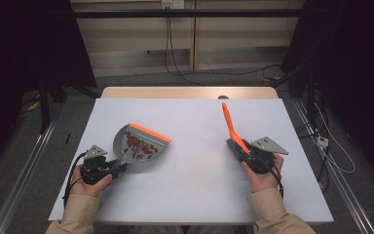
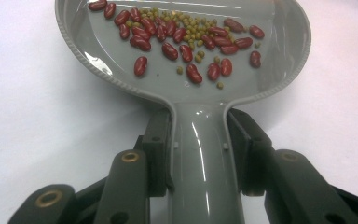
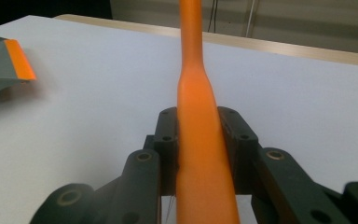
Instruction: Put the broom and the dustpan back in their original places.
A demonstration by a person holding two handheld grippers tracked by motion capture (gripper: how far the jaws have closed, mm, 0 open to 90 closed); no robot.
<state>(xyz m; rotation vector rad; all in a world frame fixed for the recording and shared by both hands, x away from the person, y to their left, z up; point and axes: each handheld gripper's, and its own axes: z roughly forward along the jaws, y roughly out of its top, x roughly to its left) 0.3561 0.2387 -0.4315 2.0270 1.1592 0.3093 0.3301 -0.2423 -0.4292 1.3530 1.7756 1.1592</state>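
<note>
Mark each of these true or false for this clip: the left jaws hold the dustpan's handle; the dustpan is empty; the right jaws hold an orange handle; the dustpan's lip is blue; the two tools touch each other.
1. The left gripper clamps the dustpan by its handle. True.
2. The dustpan is empty. False: red beans and small green peas lie in it.
3. The right gripper clamps an orange handle. True.
4. The dustpan's lip is blue. False: it is orange.
5. The two tools touch. False: bare table lies between them.
</note>
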